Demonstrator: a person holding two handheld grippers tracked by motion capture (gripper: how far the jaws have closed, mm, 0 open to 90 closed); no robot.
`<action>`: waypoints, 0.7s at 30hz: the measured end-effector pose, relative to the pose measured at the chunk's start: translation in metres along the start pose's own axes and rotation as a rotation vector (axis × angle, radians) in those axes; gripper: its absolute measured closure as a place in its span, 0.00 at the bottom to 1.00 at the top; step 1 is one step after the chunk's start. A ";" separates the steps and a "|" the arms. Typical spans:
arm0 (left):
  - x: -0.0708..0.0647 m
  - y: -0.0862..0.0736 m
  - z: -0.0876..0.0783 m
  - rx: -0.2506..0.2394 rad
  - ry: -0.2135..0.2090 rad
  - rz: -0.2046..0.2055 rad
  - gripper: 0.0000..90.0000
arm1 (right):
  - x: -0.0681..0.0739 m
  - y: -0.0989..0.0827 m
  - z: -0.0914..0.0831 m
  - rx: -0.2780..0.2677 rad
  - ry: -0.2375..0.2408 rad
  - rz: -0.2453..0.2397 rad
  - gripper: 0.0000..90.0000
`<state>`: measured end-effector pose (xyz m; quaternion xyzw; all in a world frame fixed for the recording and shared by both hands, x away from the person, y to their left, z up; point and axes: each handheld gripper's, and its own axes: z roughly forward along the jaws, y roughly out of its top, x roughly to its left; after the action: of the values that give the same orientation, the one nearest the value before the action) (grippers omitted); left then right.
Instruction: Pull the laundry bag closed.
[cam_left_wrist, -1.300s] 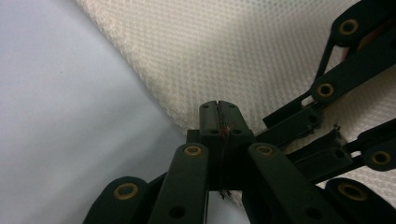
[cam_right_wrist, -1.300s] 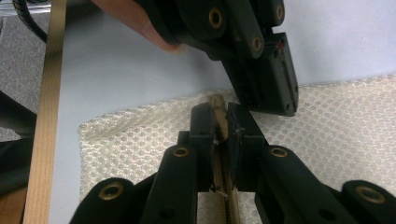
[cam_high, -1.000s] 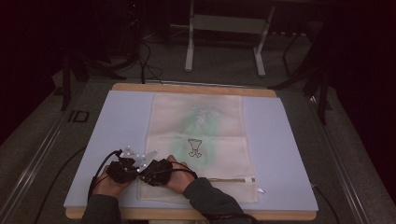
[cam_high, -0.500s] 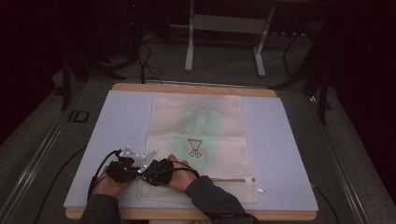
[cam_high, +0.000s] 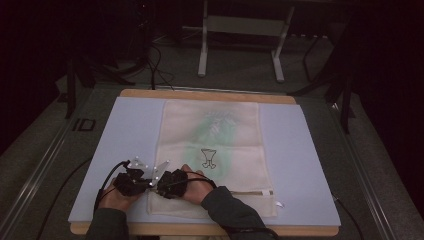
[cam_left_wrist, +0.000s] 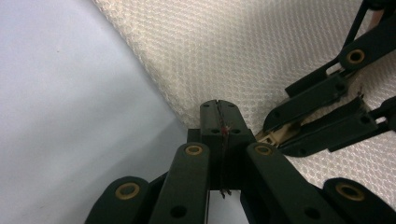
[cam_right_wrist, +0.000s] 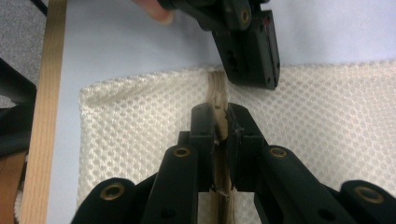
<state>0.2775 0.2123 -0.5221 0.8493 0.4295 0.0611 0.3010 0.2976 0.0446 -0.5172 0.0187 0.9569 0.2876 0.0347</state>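
Note:
A white mesh bag (cam_high: 215, 150) with a faint green print lies flat on the pale blue mat (cam_high: 125, 130). Both grippers meet at its near left corner. My left gripper (cam_left_wrist: 218, 122) is shut on the bag's edge (cam_left_wrist: 196, 107), right where the zipper ends. My right gripper (cam_right_wrist: 219, 122) is shut on the beige zipper pull (cam_right_wrist: 217, 93), a short way in from that edge. From above, the left gripper (cam_high: 145, 181) and the right gripper (cam_high: 161, 183) almost touch. The left gripper view has the right gripper's jaws pinching the zipper pull (cam_left_wrist: 276, 136).
The mat covers a wooden table (cam_high: 210, 95) whose near edge (cam_right_wrist: 44, 116) lies close behind the bag's corner. The zipper (cam_high: 250, 192) runs right along the bag's near side. Grey floor and a metal stand (cam_high: 240, 45) lie beyond the table.

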 end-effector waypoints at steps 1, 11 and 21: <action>0.000 0.000 0.000 -0.002 -0.004 -0.003 1.00 | -0.001 -0.001 -0.001 -0.001 0.003 -0.001 0.92; -0.004 0.002 -0.003 0.009 -0.016 -0.030 1.00 | 0.000 -0.003 -0.001 0.006 -0.002 -0.005 0.91; -0.007 0.000 -0.003 0.018 -0.019 -0.048 1.00 | 0.001 -0.003 0.000 -0.001 -0.012 -0.023 0.91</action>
<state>0.2717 0.2080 -0.5188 0.8419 0.4474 0.0421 0.2989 0.2961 0.0418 -0.5188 0.0095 0.9567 0.2875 0.0438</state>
